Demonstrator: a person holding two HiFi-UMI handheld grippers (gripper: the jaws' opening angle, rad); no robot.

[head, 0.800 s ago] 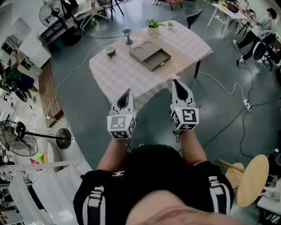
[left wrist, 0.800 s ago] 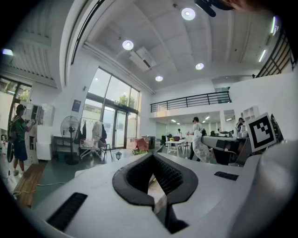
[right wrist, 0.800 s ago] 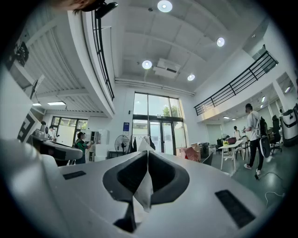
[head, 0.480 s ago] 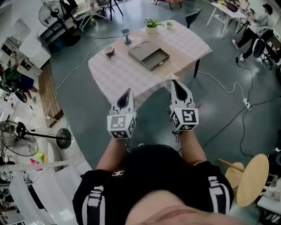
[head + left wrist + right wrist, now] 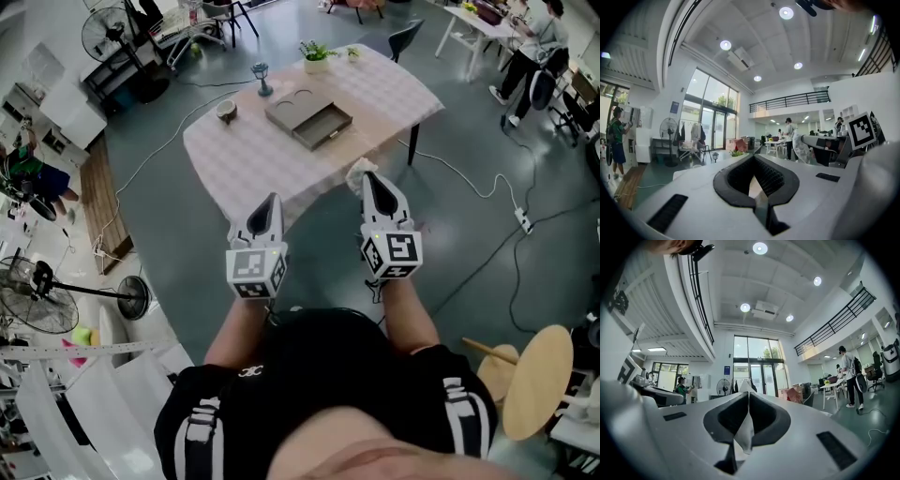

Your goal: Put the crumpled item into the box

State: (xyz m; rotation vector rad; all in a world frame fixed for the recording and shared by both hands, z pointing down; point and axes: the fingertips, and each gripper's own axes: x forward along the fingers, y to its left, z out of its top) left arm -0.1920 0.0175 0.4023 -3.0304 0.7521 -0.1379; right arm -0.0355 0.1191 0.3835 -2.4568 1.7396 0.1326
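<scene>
Left gripper: jaws together on nothing, held near the person, short of the table. Grey box: far on the table, its recessed compartment facing up, well apart from both tools. Right gripper: jaws clamped on the crumpled item, a thin white wad pinched by a narrow fold. Risks: so slight a pinch may let the light wad slip in carriage. On release it may cling to a jaw or drift, landing beside the box.

Table w/ box — shifted up-left in frame.
</scene>
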